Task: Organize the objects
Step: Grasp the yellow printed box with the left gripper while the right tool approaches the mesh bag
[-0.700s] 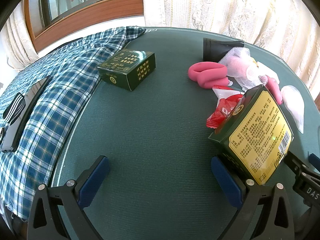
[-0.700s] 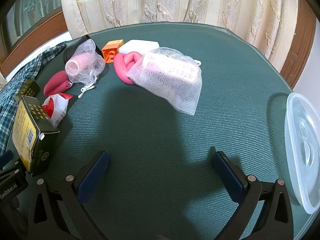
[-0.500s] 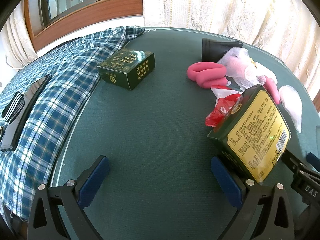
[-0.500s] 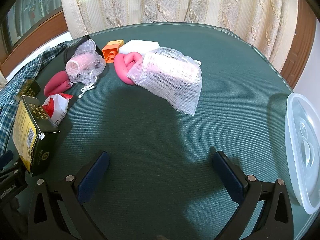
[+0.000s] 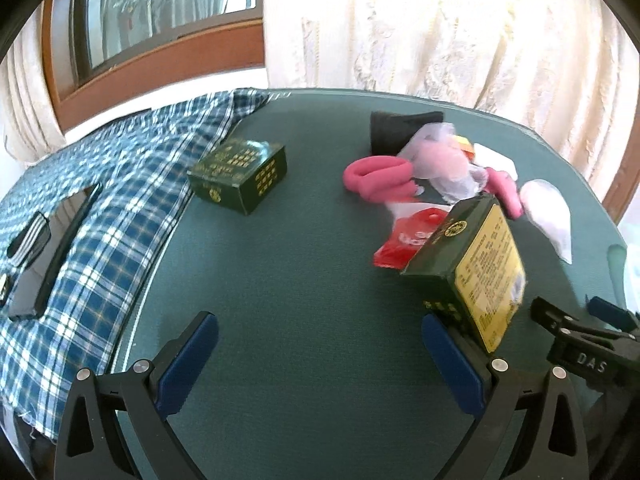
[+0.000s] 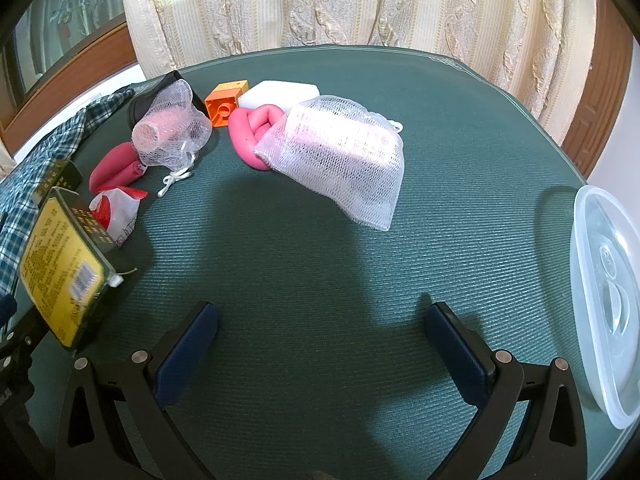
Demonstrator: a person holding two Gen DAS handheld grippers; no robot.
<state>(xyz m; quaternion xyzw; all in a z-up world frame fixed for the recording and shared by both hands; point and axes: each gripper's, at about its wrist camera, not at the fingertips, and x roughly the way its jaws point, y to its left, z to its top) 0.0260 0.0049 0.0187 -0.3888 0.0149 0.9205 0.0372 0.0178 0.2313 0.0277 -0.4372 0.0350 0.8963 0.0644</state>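
Left tongs (image 5: 318, 364): apart, empty.
Right tongs (image 6: 320, 362): apart, empty.
Nearest thing: tilted box (image 5: 470, 266), touching left tongs' right finger.
Nearer hand: left.

Black frames — blue-padded fingers (image 5: 188, 360)

I've got both wrist cams angled down at the green surface (image 5: 288, 264), close in. Shared: yellow-labelled box (image 5: 476, 268) (image 6: 60, 264), right edge in left cam, left edge in right cam.
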